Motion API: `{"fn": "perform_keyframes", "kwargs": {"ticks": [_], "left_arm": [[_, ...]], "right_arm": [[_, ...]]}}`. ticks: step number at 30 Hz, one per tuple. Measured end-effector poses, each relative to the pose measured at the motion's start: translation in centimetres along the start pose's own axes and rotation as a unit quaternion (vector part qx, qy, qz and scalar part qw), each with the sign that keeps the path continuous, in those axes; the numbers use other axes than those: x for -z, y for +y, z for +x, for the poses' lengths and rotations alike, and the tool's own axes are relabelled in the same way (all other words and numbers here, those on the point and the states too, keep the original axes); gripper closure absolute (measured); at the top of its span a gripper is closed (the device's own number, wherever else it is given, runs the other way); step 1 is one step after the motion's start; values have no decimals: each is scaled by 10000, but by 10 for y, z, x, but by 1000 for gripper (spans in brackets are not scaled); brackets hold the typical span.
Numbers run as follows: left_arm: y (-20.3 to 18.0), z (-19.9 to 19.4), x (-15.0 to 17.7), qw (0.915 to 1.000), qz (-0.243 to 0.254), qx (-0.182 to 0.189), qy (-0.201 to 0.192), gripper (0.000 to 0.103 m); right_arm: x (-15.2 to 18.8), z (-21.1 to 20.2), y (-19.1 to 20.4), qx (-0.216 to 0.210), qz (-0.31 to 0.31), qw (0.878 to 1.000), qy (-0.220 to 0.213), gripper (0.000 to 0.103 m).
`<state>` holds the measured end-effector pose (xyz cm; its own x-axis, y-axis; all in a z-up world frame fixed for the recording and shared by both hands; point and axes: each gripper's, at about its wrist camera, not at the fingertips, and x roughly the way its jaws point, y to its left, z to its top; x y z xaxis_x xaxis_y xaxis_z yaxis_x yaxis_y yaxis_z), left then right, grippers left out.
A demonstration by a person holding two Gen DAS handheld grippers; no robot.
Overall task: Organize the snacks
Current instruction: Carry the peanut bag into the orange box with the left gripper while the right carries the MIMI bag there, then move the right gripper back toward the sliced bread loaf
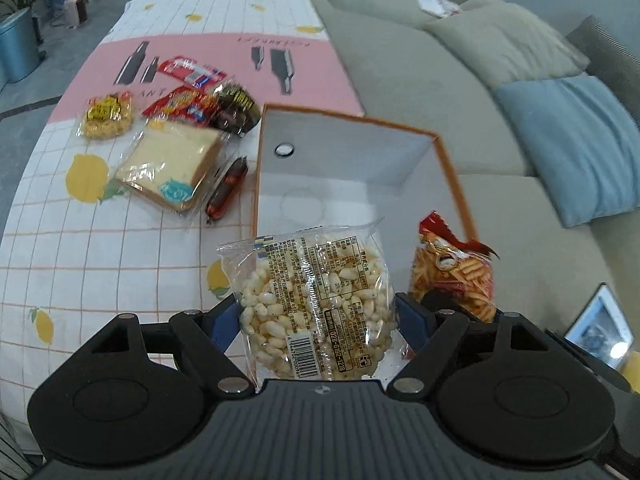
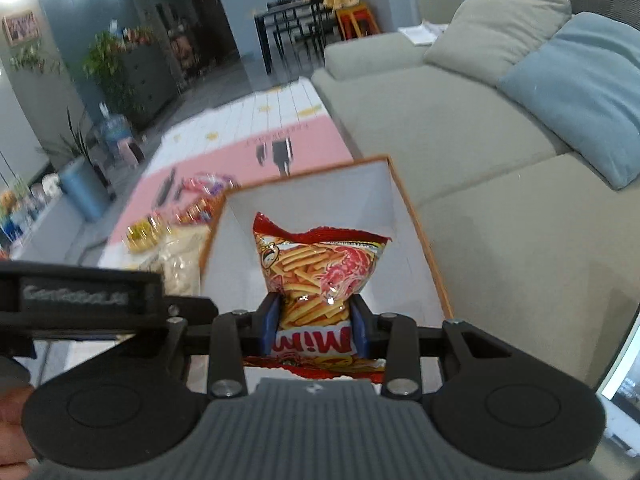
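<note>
My left gripper point(image 1: 318, 312) is shut on a clear bag of puffed rice point(image 1: 316, 296), held over the near end of a white box with an orange rim point(image 1: 404, 126). Beside it on the right, my right gripper point(image 2: 316, 320) is shut on a red bag of shrimp sticks point(image 2: 320, 272), which also hangs above the box point(image 2: 390, 200). That red bag point(image 1: 454, 272) shows in the left wrist view too. On the tablecloth left of the box lie a wrapped bread slice point(image 1: 172, 164), a sausage point(image 1: 226, 190), a yellow noodle snack point(image 1: 106, 116) and red packets point(image 1: 180, 104).
A grey sofa point(image 1: 420, 80) with a beige cushion point(image 1: 504, 36) and a blue cushion point(image 1: 576, 140) runs along the right of the table. A laptop screen point(image 1: 600, 326) sits at the near right. A blue bin point(image 1: 18, 44) and plants stand at the far left.
</note>
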<state>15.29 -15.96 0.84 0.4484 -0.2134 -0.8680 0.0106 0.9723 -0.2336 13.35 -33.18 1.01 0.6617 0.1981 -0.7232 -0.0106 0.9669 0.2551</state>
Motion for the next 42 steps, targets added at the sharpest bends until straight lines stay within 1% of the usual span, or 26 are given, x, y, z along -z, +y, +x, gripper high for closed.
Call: {"fn": "perform_keyframes", "kwargs": {"ticks": [3, 5, 9, 13, 15, 17, 20, 23, 24, 26, 27, 28, 30, 32, 34, 37, 39, 42], "left_arm": [[5, 20, -1, 9995, -138, 55, 262, 11], [2, 25, 1, 9997, -81, -59, 202, 11], [-4, 27, 3, 9998, 22, -113, 182, 10], [-4, 25, 5, 9996, 5, -27, 275, 10], [-5, 26, 4, 9995, -39, 9, 312, 10], [-8, 27, 6, 9995, 40, 4, 302, 9], [-10, 27, 9, 9994, 140, 91, 315, 6], [-11, 27, 11, 9992, 231, 127, 291, 4], [-12, 28, 11, 9990, 257, 51, 351, 2], [-13, 32, 7, 9979, 233, -135, 596, 3], [-12, 33, 5, 9971, 213, -109, 726, 7], [-10, 33, 5, 9967, 194, -34, 782, 9], [-6, 28, 5, 9974, 213, 0, 684, 13], [-4, 21, 5, 9979, 344, 72, 549, 15], [-4, 12, 4, 9980, 494, 55, 389, 17], [-1, -5, 3, 9980, 621, 59, -32, 20], [4, -14, 2, 9977, 603, 127, -298, 20], [11, -17, -4, 9978, 465, 223, -417, 20]], "right_arm": [[3, 11, -6, -12, 19, 9998, 196, 67], [7, 15, -7, 47, -81, 9996, 265, 67], [8, 20, -10, 118, -64, 9994, 332, 67], [8, 27, -7, 212, -67, 9989, 404, 67], [10, 24, -9, 278, -90, 9987, 419, 67], [10, 21, -11, 285, -115, 9986, 423, 67], [12, 17, -12, 314, -277, 9982, 431, 67], [13, 15, -20, 314, -191, 9983, 450, 67], [13, 15, -22, 340, -171, 9982, 456, 67], [15, 13, -26, 381, -132, 9981, 459, 67], [15, 12, -28, 385, -119, 9981, 458, 67], [15, 12, -30, 374, -104, 9983, 440, 67], [16, 9, -33, 274, -18, 9989, 385, 67], [16, 6, -34, 149, 26, 9993, 339, 67], [16, 6, -33, 59, 32, 9994, 334, 67], [17, 13, -25, -45, -56, 9989, 461, 67], [19, 18, -17, 49, -244, 9981, 565, 67], [23, 32, -6, 424, -498, 9946, 810, 67]]}}
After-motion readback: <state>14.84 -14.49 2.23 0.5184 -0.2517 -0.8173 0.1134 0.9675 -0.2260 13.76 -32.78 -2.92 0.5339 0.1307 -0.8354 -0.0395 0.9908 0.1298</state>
